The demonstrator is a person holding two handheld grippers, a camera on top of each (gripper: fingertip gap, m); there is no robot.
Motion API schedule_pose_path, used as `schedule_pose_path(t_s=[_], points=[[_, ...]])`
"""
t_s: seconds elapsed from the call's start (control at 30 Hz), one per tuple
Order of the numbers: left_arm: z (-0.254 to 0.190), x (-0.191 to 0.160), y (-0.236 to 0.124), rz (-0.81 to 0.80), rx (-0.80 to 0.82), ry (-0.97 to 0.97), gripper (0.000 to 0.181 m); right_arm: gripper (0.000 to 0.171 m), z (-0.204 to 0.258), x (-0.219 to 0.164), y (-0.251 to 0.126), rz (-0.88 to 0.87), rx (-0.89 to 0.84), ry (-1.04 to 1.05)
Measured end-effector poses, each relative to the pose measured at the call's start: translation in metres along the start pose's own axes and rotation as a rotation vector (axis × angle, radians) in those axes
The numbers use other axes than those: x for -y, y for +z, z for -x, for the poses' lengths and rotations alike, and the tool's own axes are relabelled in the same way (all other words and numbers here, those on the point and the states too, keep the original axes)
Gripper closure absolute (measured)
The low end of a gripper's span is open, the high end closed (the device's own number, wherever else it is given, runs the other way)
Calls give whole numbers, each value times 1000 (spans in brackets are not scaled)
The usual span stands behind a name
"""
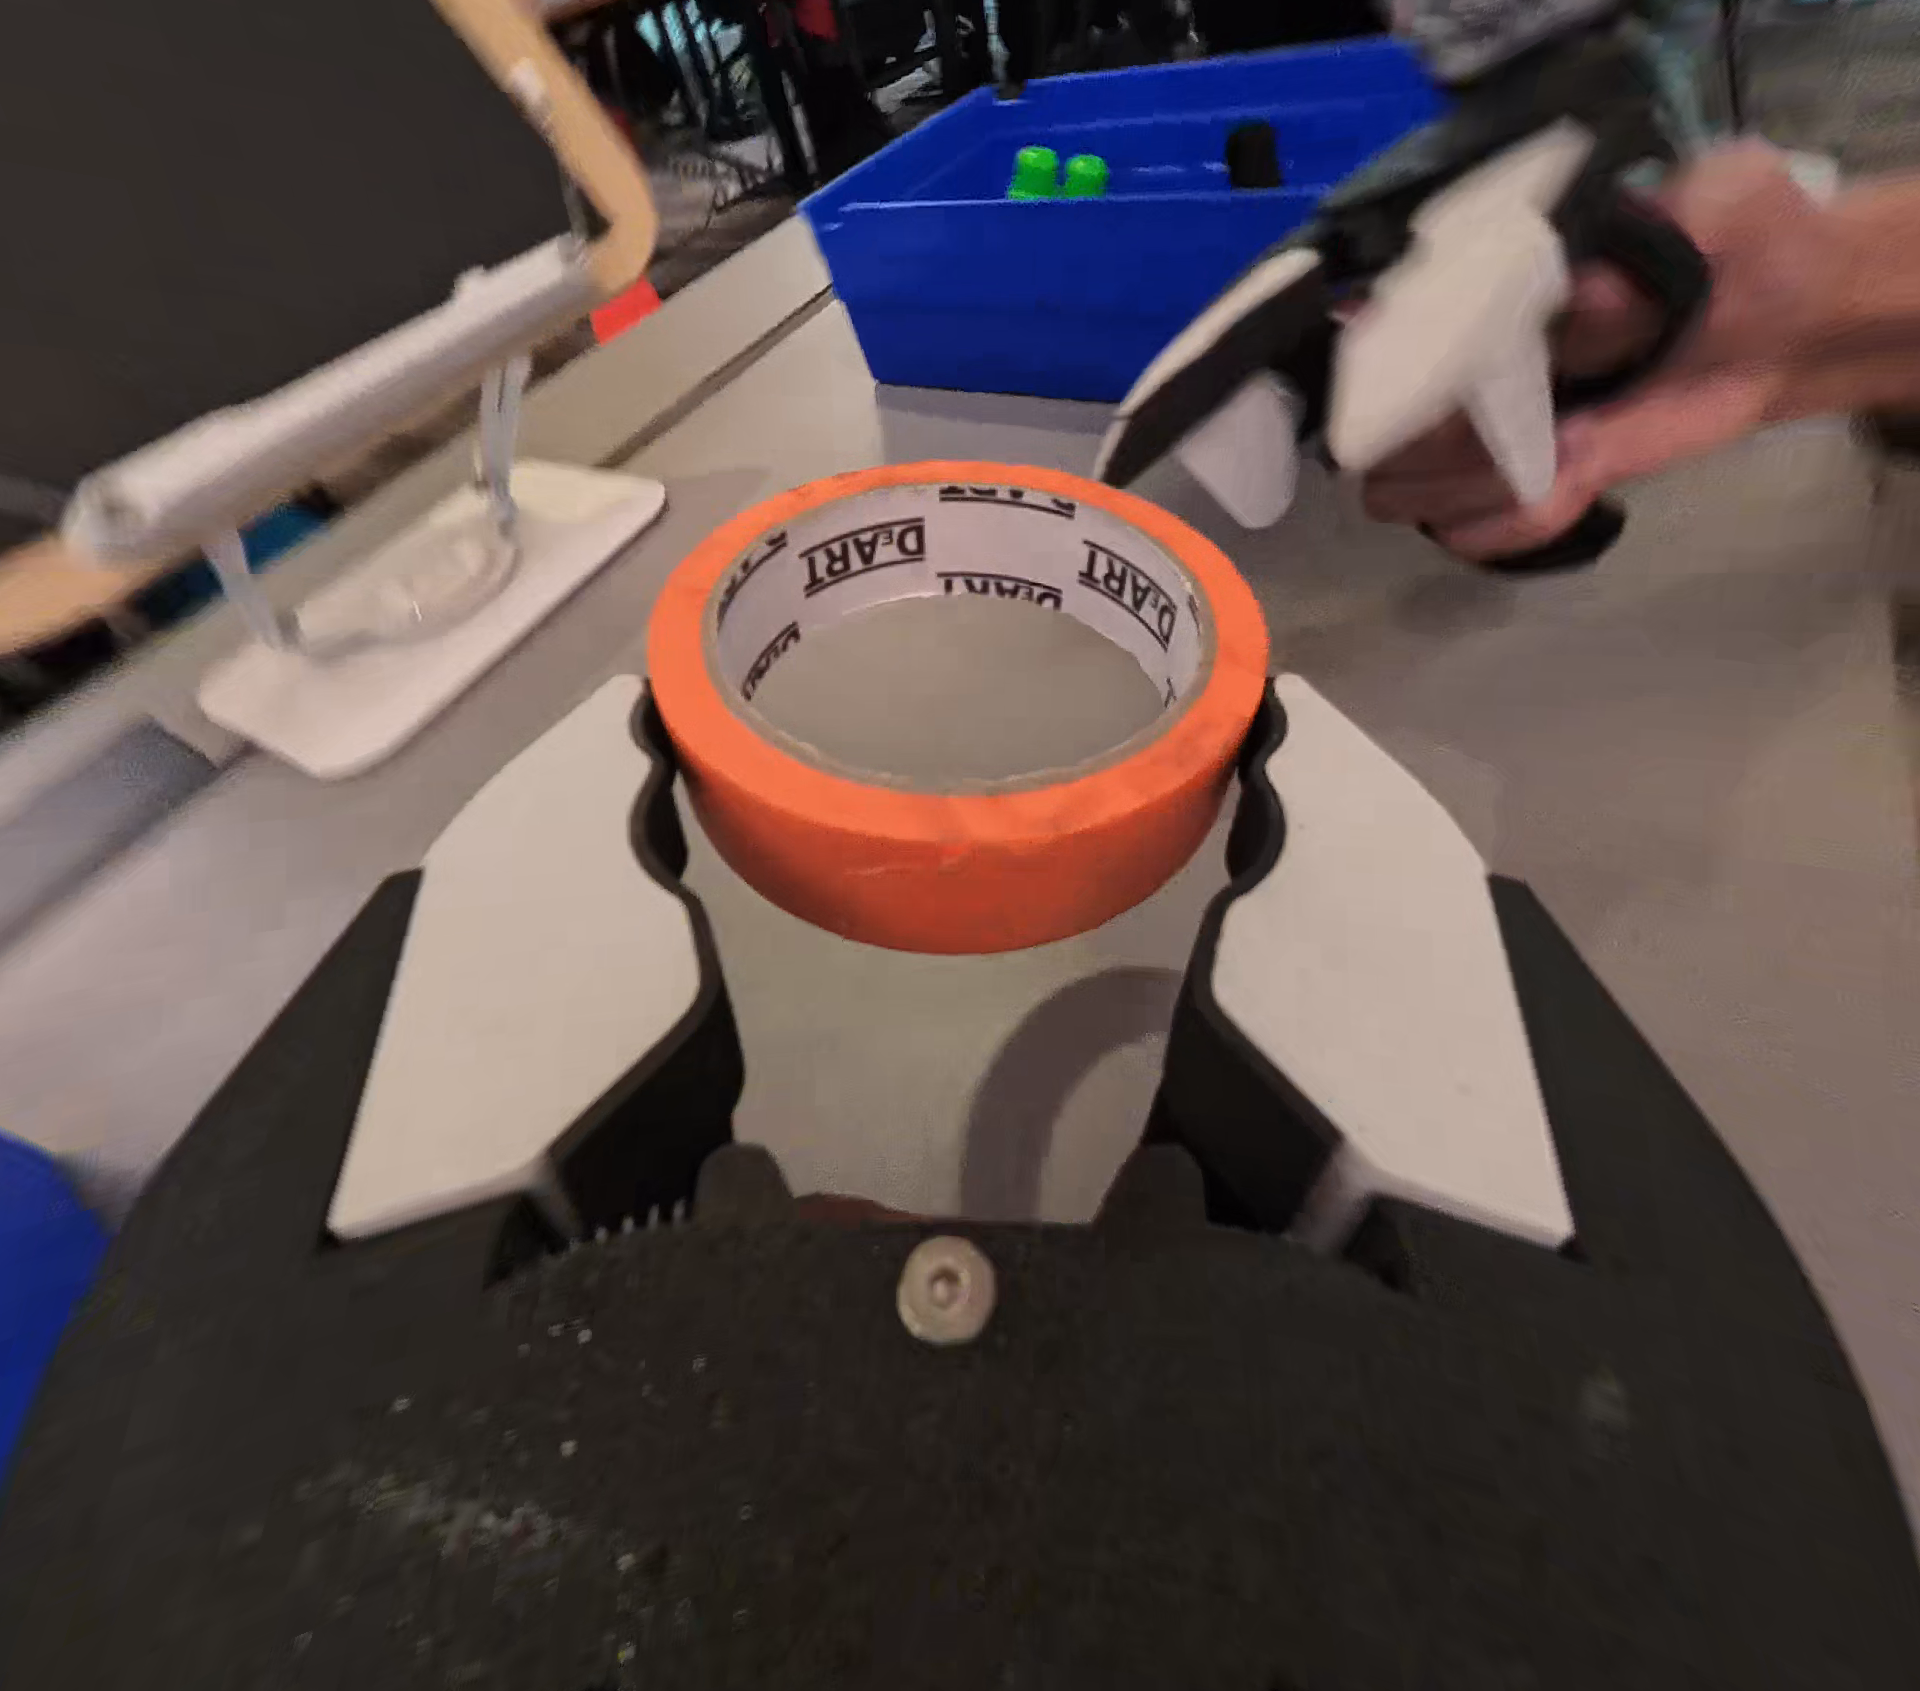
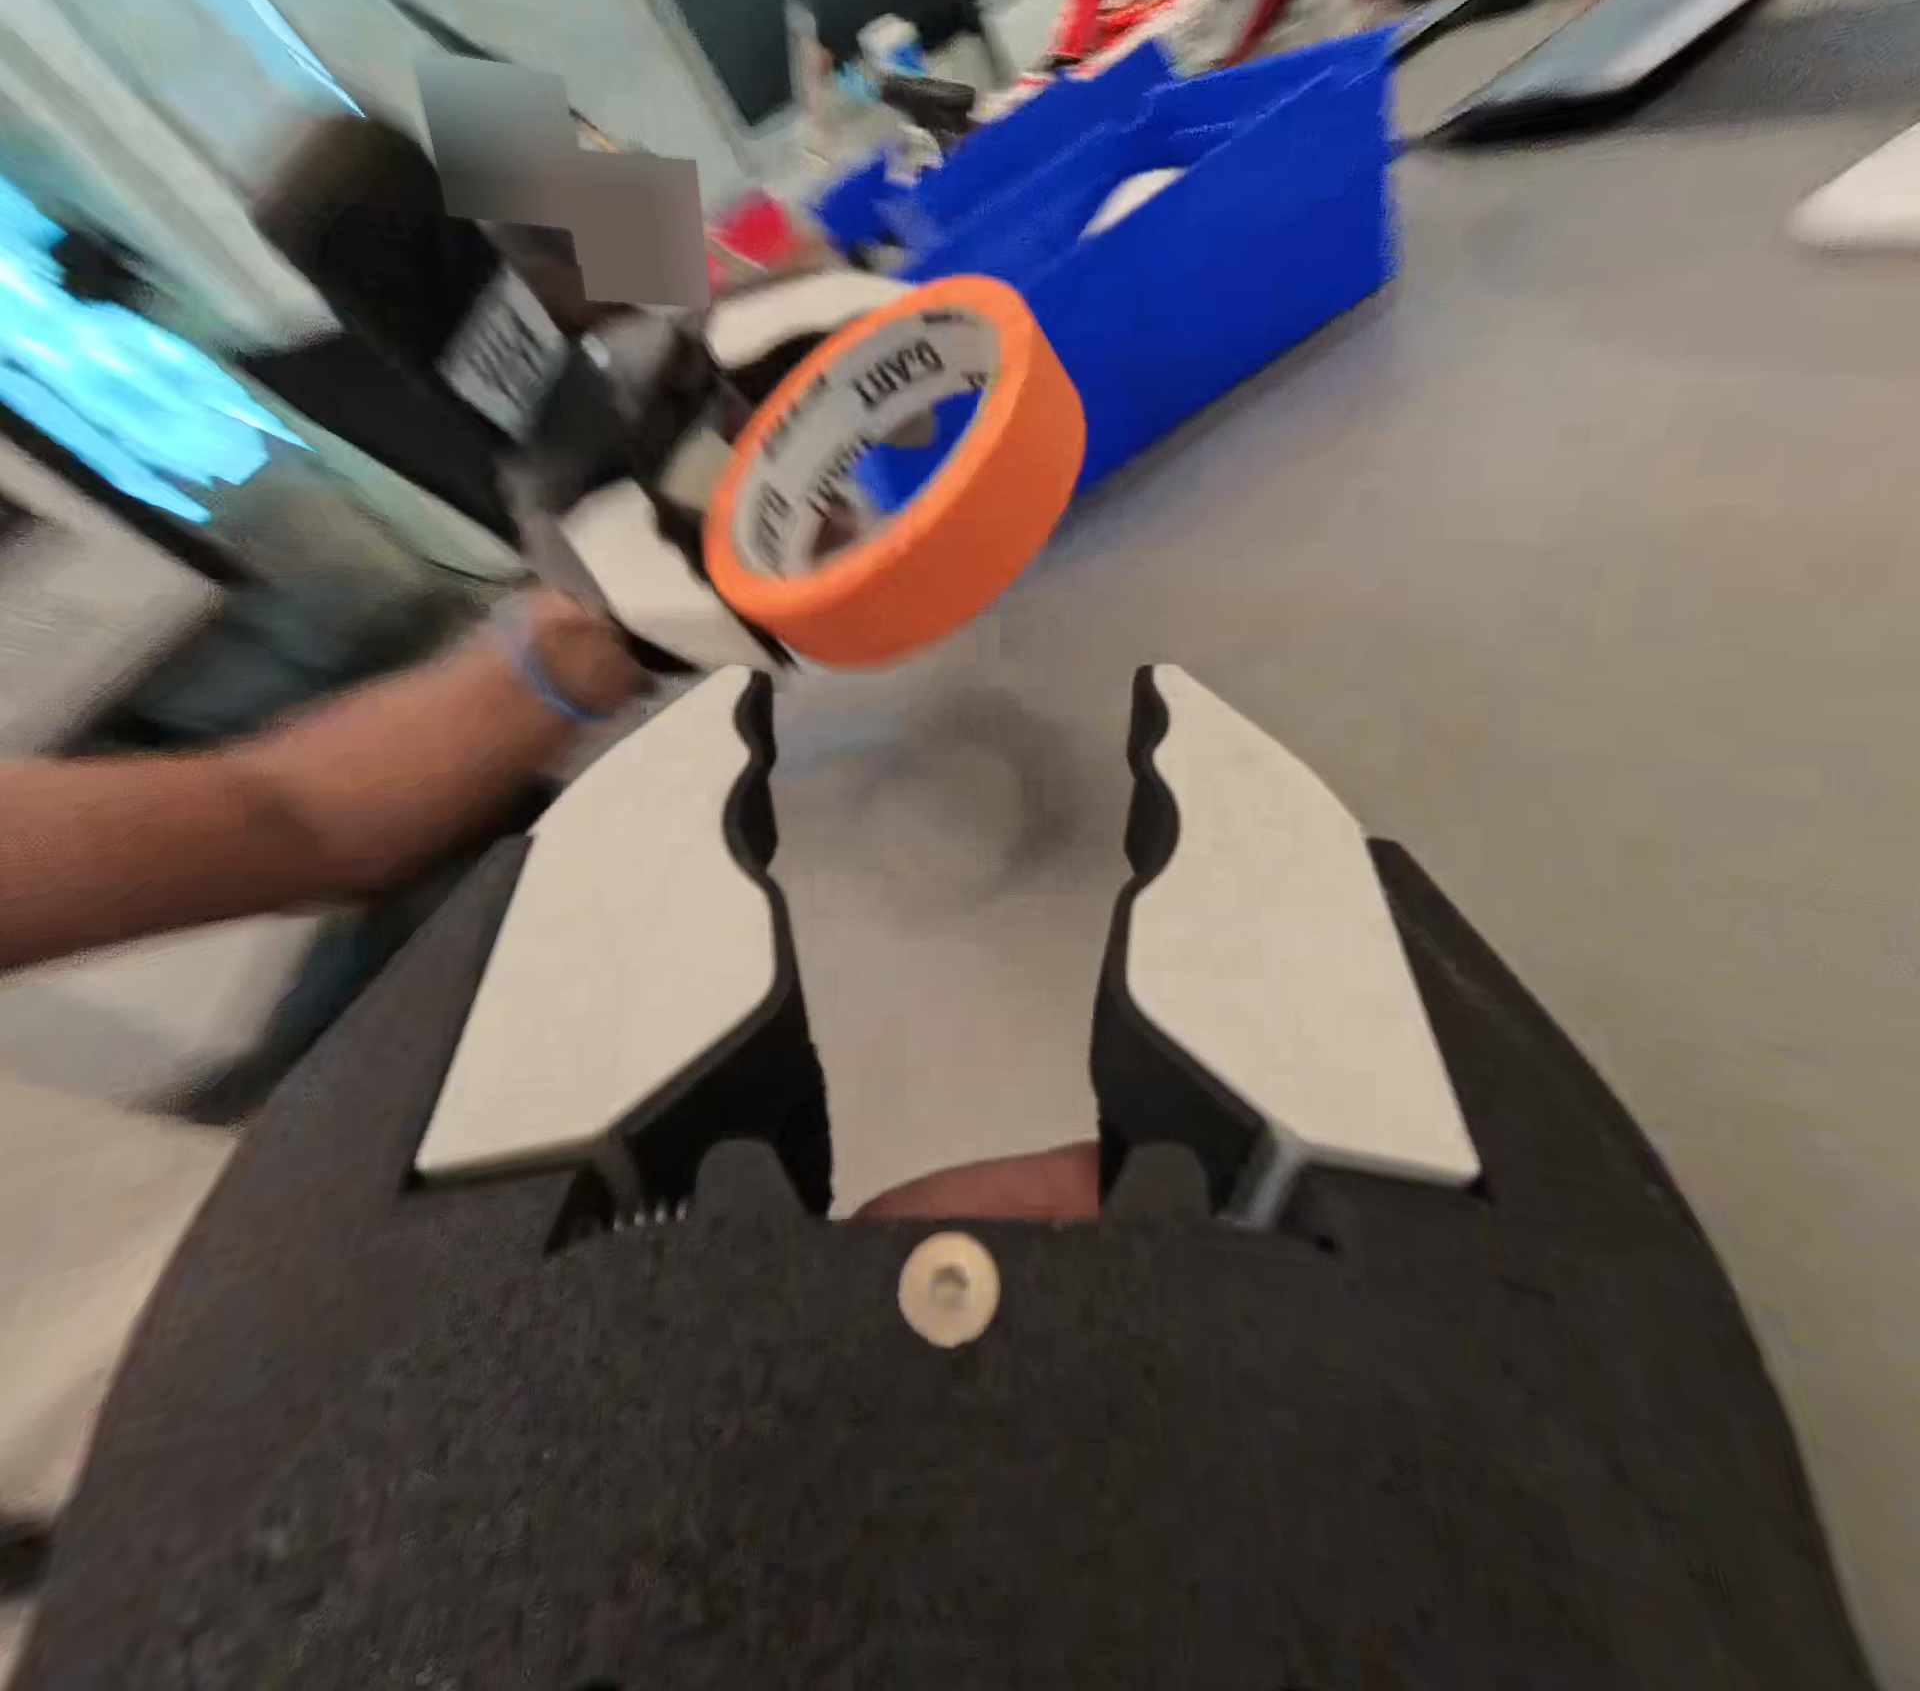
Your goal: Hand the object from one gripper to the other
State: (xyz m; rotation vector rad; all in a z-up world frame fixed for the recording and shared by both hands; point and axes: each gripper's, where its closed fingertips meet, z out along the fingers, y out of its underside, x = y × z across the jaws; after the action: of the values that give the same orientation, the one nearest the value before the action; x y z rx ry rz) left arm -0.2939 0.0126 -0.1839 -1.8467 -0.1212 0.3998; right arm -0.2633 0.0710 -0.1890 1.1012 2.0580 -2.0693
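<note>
An orange roll of tape [image 1: 966,852] with a white inner core sits between the fingertips of my left gripper [image 1: 954,711], which is shut on it and holds it above the grey table. The roll also shows in the right wrist view [image 2: 914,540], held out by the left gripper at middle left. My right gripper [image 2: 951,685] is open and empty, its fingertips just below and short of the roll. In the left wrist view the right gripper [image 1: 1195,446] is at the right, held by a hand, beyond the roll and apart from it.
A blue bin [image 1: 1039,291] with green and black caps inside stands on the table behind the roll; it also shows in the right wrist view [image 2: 1226,332]. A white stand [image 1: 416,665] holding a tilted board is at the left. People and cluttered tables are in the background.
</note>
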Motion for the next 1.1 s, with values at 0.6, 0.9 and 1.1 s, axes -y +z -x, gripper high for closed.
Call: schedule_pose_path(t_s=[0.6,0.9,1.1], points=[[-70,11,20,32,-13,338,81,142,28,-10,-13,77,510,430],[-2,6,12,108,285,-102,122,142,-41,2,-14,-23,-255,-12],[4,-14,20,180,388,-136,132,142,9,15,2,-164,-372,-212]])
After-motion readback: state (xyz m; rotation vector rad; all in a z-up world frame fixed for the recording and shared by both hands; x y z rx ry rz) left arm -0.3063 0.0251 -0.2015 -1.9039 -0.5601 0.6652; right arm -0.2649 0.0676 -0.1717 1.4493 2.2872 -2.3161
